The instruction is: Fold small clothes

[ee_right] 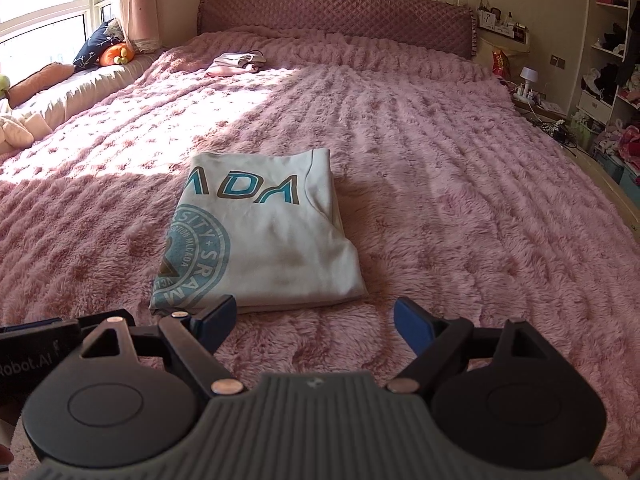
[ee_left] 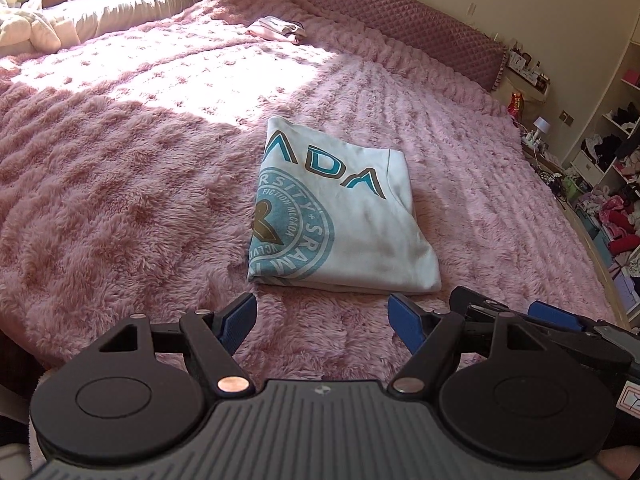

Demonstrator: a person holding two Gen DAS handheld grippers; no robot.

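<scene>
A white T-shirt [ee_left: 344, 216] with teal print lies folded into a neat rectangle on the pink fluffy bedspread [ee_left: 120, 200]. It also shows in the right wrist view [ee_right: 264, 240]. My left gripper [ee_left: 322, 316] is open and empty, just short of the shirt's near edge. My right gripper [ee_right: 314, 318] is open and empty, just short of the shirt's near right corner. The right gripper's body also shows at the right in the left wrist view [ee_left: 552, 324].
A small pile of folded pink and white clothes [ee_right: 236, 64] lies far up the bed near the quilted headboard [ee_right: 336, 16]. Cushions and soft toys [ee_right: 108, 54] line the window bench at left. Cluttered shelves [ee_right: 616, 80] stand at right.
</scene>
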